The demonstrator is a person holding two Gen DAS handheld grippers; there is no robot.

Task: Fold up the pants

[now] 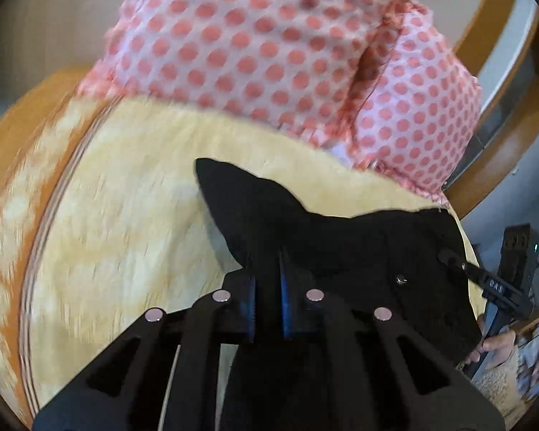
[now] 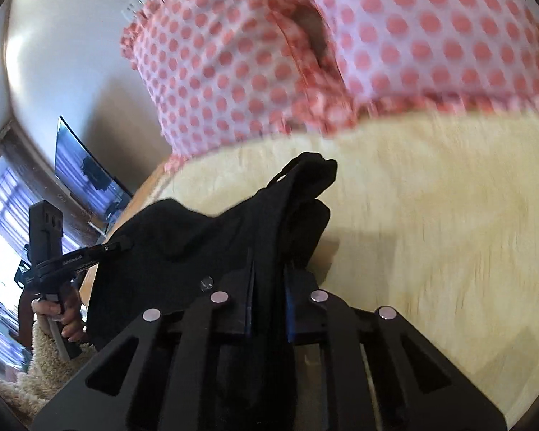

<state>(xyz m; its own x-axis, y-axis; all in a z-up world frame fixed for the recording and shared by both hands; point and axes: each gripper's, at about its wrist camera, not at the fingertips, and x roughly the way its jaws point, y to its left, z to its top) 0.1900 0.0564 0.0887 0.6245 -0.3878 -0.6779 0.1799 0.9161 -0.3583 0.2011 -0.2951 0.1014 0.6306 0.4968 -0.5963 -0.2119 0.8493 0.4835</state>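
Pants (image 1: 341,251) of soft, matte black cloth hang bunched between my two grippers, lifted just above a round tabletop (image 1: 133,215). My left gripper (image 1: 267,287) pinches a thick fold of the cloth between its blue-padded fingers; a pointed flap sticks up past the fingertips. My right gripper (image 2: 269,287) pinches another gathered bundle of the same black cloth, which rises in rumpled, rounded folds. Each gripper is a black frame with silver round studs.

Pale yellow woven cloth with a faint pattern covers the tabletop, and an orange-brown wooden rim shows at its left edge in the left wrist view. Motion blur softens the weave. At the far edge stands a person in a white garment (image 2: 377,54) with coral polka dots and a frilled hem.

Behind, the right wrist view shows a wall-mounted screen (image 2: 86,172), a bright window with blinds (image 2: 3,208), and a cream ceiling.
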